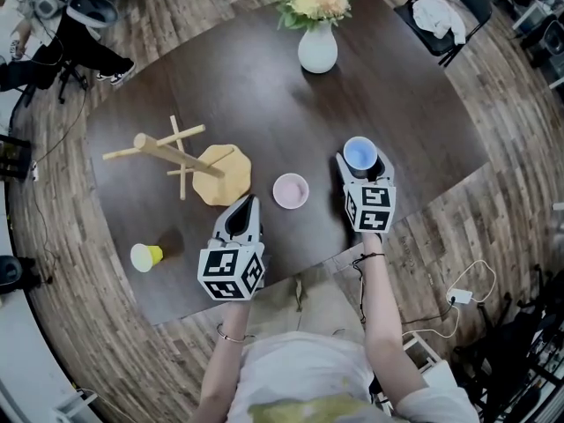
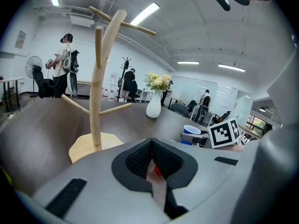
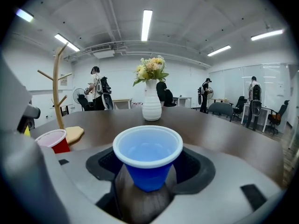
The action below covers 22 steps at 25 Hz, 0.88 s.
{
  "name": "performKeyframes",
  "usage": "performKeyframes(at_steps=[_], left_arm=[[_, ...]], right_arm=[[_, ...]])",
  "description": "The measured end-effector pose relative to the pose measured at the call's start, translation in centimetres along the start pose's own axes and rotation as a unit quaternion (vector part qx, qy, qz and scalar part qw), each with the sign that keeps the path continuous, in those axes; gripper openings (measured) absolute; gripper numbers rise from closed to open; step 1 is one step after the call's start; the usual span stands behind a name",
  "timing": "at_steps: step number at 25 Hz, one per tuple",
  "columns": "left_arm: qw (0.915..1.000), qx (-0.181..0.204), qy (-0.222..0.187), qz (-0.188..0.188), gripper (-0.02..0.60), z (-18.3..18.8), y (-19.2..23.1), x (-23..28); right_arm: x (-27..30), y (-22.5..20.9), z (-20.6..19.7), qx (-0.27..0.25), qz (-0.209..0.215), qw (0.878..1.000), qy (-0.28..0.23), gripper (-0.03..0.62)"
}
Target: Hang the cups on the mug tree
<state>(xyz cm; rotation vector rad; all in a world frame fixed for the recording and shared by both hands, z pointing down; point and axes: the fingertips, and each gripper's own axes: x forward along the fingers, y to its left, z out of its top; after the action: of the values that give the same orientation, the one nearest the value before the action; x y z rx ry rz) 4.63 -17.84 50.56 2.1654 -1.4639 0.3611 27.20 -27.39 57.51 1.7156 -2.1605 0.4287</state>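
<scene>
My right gripper [image 1: 362, 164] has its fingers spread around the blue plastic cup [image 3: 148, 157], right of centre on the dark surface [image 1: 264, 86] — not pinching it; my left gripper [image 1: 250, 203] has its fingers pressed together near the wooden mug tree [image 1: 220, 176].

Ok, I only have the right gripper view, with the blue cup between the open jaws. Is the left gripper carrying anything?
Observer: No. The left gripper has its jaws together with nothing held between them.
Operator: Any cups besides the blue one and the red one?
Observer: Yes. A yellow cup sits near the edge of the table on the person's left, outside your picture.
Operator: The red cup overlaps the mug tree base for me. Are they touching?
Observer: No. From the head view there is bare table between the red cup and the mug tree base.
</scene>
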Motion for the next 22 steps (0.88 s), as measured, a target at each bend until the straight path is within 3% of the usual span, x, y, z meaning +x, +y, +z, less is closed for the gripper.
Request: performKeyframes(at_steps=[10,22], left_arm=[[0.9994,-0.008,-0.024,0.021,0.023,0.7,0.3,-1.1],[0.9958,-0.015,-0.075,0.049,0.023,2.3,0.1,-3.6]], right_arm=[[-0.7,1.6,3.0,-0.020,0.032,0.999,-0.018,0.322],[-2.5,5.3,8.5,-0.080,0.080,0.992,-0.056,0.321]])
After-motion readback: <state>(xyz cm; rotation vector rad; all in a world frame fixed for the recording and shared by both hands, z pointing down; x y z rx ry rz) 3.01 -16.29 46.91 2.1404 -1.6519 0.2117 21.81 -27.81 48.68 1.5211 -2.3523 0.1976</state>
